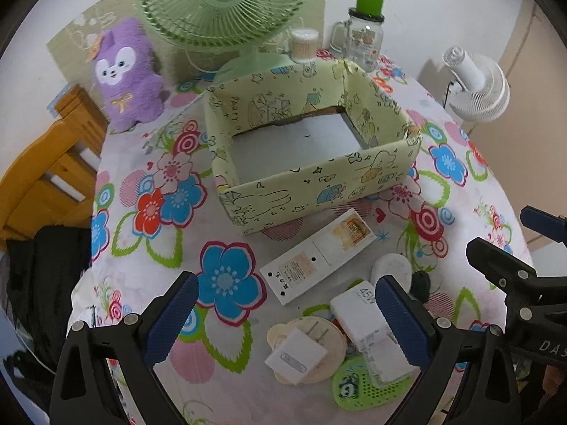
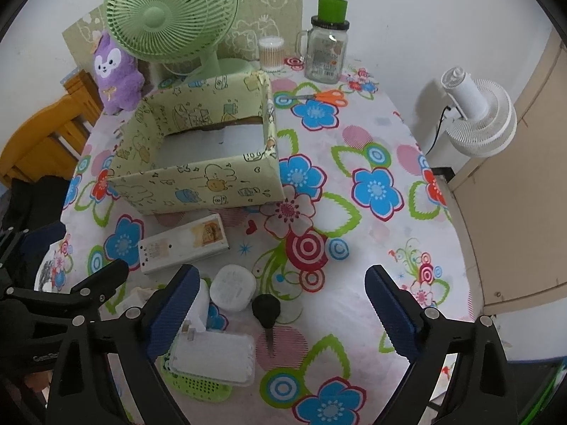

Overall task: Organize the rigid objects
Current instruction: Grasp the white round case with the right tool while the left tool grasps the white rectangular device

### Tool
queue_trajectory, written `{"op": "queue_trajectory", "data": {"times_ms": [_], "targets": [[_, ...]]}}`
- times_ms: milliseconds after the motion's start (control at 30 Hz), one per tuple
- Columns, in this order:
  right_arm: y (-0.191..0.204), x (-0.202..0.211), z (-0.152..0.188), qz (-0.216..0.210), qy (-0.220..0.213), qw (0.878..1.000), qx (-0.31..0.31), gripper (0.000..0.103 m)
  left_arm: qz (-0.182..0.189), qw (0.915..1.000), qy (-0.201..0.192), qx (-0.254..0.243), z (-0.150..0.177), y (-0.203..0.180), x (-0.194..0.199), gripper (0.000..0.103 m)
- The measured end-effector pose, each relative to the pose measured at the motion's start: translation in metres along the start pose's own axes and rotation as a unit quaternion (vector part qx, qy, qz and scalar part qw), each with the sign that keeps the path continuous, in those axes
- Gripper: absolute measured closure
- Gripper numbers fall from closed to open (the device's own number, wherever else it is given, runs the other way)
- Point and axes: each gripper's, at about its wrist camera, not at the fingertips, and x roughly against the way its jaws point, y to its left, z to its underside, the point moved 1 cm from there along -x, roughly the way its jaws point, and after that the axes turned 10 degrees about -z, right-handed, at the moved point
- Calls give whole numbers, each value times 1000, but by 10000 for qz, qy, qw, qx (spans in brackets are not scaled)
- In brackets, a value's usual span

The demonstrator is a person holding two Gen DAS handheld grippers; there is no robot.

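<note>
An open cardboard box (image 1: 312, 180) (image 2: 198, 184) covered in pale green cartoon paper stands mid-table with nothing visible inside. In front of it lie a white power strip (image 1: 319, 251) (image 2: 184, 244), a white 45W charger (image 1: 358, 311) (image 2: 198, 308), a small white plug adapter (image 1: 296, 356) on a round wooden coaster (image 1: 329, 350), a clear plastic case (image 1: 386, 357) (image 2: 212, 357) on a green disc (image 1: 358, 389), a round white puck (image 1: 391, 267) (image 2: 233, 287) and a black key (image 1: 420, 285) (image 2: 265, 310). My left gripper (image 1: 286, 283) is open above the adapter and charger. My right gripper (image 2: 281, 272) is open above the key.
At the back stand a green fan (image 2: 170, 14), a purple plush (image 2: 117, 71), a cotton swab tub (image 2: 271, 53) and a glass jar (image 2: 326, 53) with a green lid. Orange scissors (image 2: 322, 97) lie near the jar. A white fan (image 2: 478, 113) hangs beyond the table's right edge.
</note>
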Motion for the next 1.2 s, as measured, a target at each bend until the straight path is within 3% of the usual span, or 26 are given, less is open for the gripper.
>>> {"op": "queue_trajectory", "data": {"times_ms": [533,1200], "targets": [[-4,-55,16,99,359,9986,-387,13,241,9974,105,-669,-6,-13,-60,5],[-7,-96,35,10,632,9941,-887,20,379,9898,385,-1315,-6,-39,-109,8]]}}
